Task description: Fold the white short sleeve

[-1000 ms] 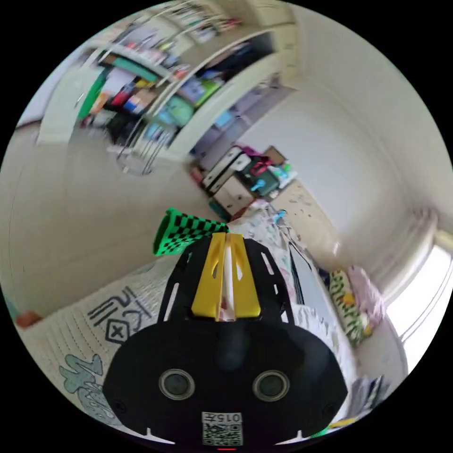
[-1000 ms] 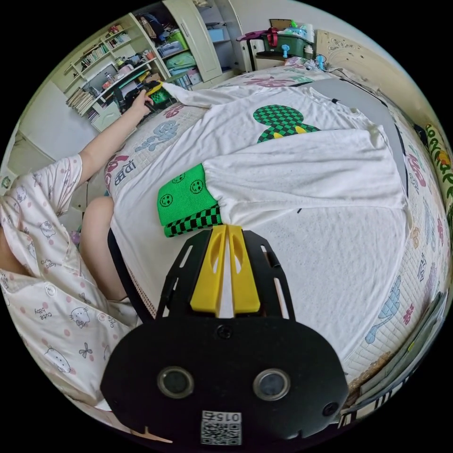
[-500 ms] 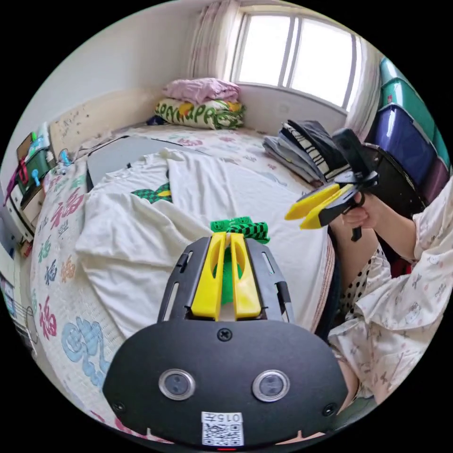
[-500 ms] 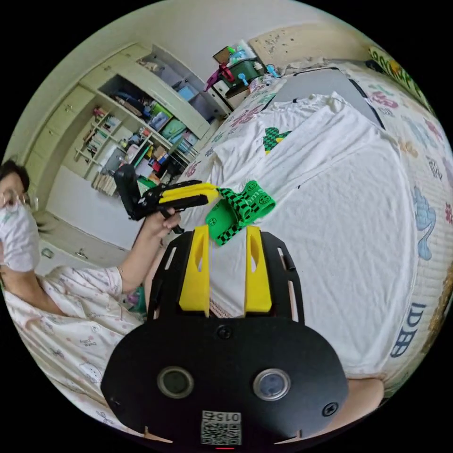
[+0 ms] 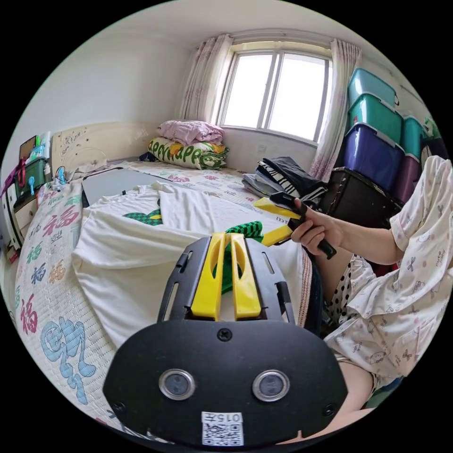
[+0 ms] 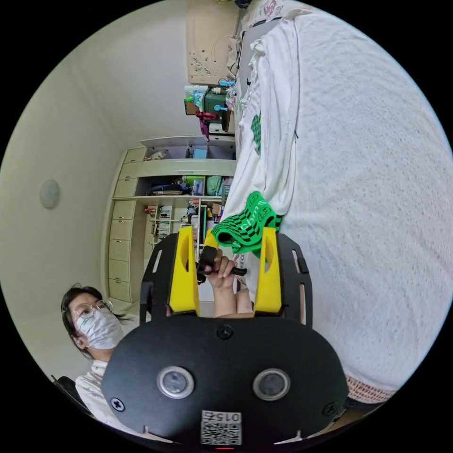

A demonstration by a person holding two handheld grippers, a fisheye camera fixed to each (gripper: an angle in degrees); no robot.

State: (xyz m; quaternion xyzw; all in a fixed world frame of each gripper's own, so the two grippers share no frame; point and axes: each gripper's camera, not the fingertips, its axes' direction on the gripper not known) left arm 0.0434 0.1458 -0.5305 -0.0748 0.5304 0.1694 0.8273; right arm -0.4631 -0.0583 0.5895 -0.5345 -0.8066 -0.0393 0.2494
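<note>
The white shirt [image 5: 137, 245] lies flat on the bed, its sleeves ending in green checkered cuffs [image 5: 245, 230]. In the left gripper view my left gripper [image 5: 225, 236] is shut on one green cuff, held over the shirt's near edge. Just to its right my right gripper [image 5: 260, 222] stands open in the person's hand [image 5: 314, 231], close to the cuffs. The right gripper view is rolled sideways: my right gripper [image 6: 225, 232] has its jaws wide apart, and the bunched green cuffs [image 6: 245, 225] sit by the shirt [image 6: 358, 188]. The hand [image 6: 219, 271] holding the left gripper is just behind them.
A stack of folded clothes [image 5: 283, 177] and pillows [image 5: 188, 151] lie on the bed's far side under the window. Coloured storage bins [image 5: 377, 127] stand at the right. A grey flat panel [image 5: 113, 181] lies beyond the shirt. Shelves [image 6: 188, 198] and the seated person [image 6: 94, 330] are nearby.
My right gripper has opened and let go of its sleeve. My left gripper has carried its green cuff across the shirt to the near edge. Both cameras have swung.
</note>
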